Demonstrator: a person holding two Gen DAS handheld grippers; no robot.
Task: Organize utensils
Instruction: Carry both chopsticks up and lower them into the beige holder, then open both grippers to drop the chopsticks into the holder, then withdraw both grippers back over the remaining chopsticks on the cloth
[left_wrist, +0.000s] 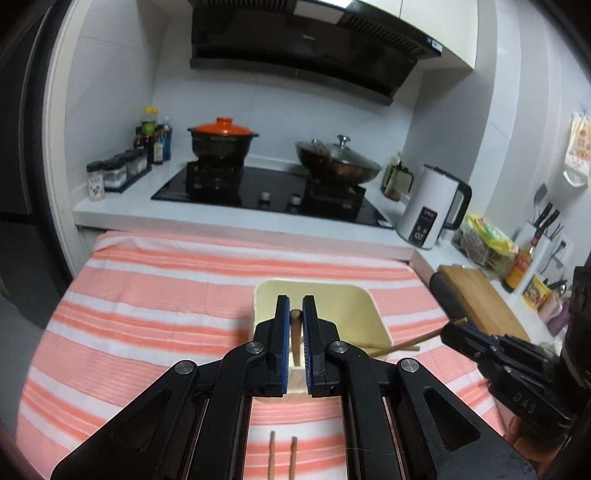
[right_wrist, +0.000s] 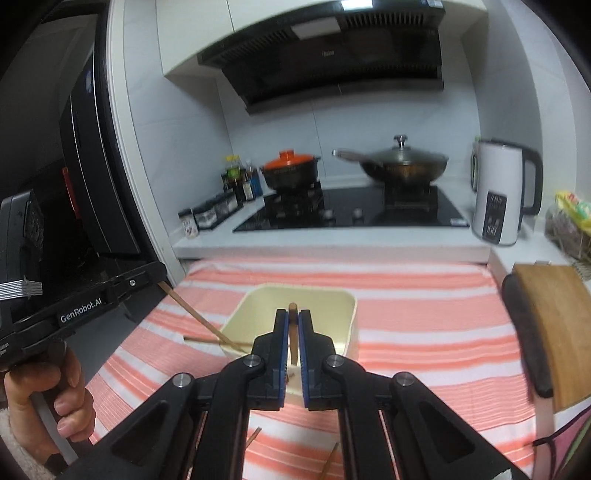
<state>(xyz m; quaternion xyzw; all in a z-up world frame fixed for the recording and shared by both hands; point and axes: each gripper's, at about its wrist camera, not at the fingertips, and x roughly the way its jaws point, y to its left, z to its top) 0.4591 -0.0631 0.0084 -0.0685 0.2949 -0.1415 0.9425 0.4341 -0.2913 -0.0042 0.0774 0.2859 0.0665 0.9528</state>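
A cream rectangular container (left_wrist: 343, 306) (right_wrist: 325, 306) sits on the pink-and-white striped cloth (left_wrist: 147, 295). My left gripper (left_wrist: 295, 299) hangs just before it, shut on a brown wooden chopstick (left_wrist: 294, 332) standing upright between the blue pads. My right gripper (right_wrist: 293, 314) is shut on a second chopstick (right_wrist: 293, 332) in the same way. Each gripper shows in the other's view: the right gripper (left_wrist: 452, 326) and the left gripper (right_wrist: 159, 277), each with its stick slanting toward the container's rim. Two more chopsticks (left_wrist: 282, 456) lie on the cloth beneath me.
Behind the cloth is a black hob (left_wrist: 266, 192) with an orange-lidded pot (left_wrist: 221, 138) and a lidded wok (left_wrist: 338, 162). A white kettle (left_wrist: 430, 206), a wooden cutting board (left_wrist: 480, 295), spice jars (left_wrist: 114, 173) and a person's hand (right_wrist: 44, 391) flank the area.
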